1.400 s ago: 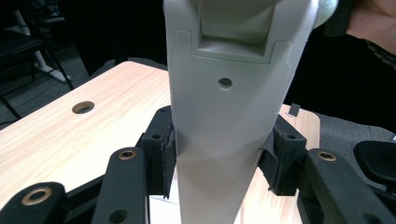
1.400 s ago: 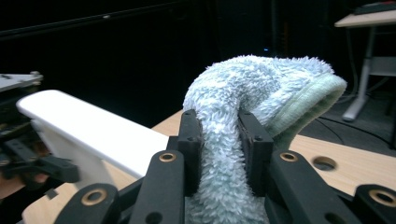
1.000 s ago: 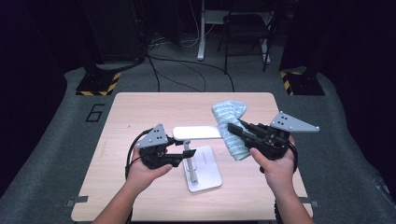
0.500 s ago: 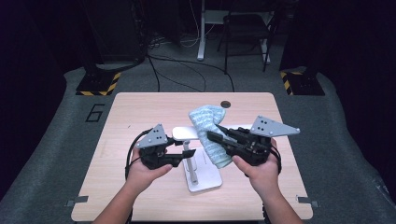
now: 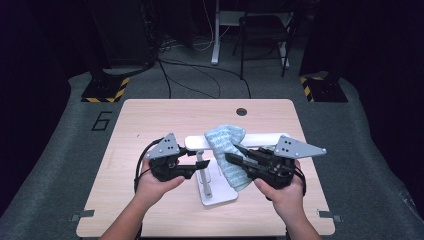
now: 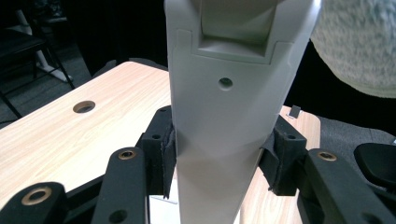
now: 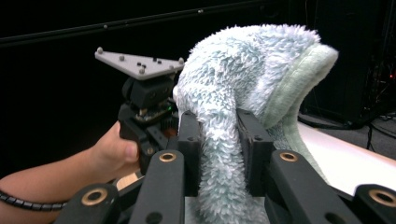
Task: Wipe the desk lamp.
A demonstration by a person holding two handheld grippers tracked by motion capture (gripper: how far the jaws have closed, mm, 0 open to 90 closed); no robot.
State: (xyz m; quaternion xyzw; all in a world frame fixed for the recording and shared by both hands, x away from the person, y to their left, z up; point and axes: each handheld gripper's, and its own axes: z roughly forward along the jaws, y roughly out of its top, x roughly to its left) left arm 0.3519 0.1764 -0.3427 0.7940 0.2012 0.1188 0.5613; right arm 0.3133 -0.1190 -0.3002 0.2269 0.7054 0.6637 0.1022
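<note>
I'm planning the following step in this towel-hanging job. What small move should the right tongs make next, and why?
Probably carry the fluffy towel a little further across the white rack's bar and lower it so it drapes evenly. The right tongs are shut on the towel, which is bunched over the bar rather than hanging flat, while the left tongs clamp the rack's post steady.

Left gripper [image 5: 192, 164]: black body, grey three-cornered plate on top dotted with small studs, black cable looping beside it. Right gripper [image 5: 231, 154]: same build. Jaw arms black with brass-ringed screw holes, worn dark pads. Forearms bare; black coiled band on left wrist [image 7: 28, 200].
</note>
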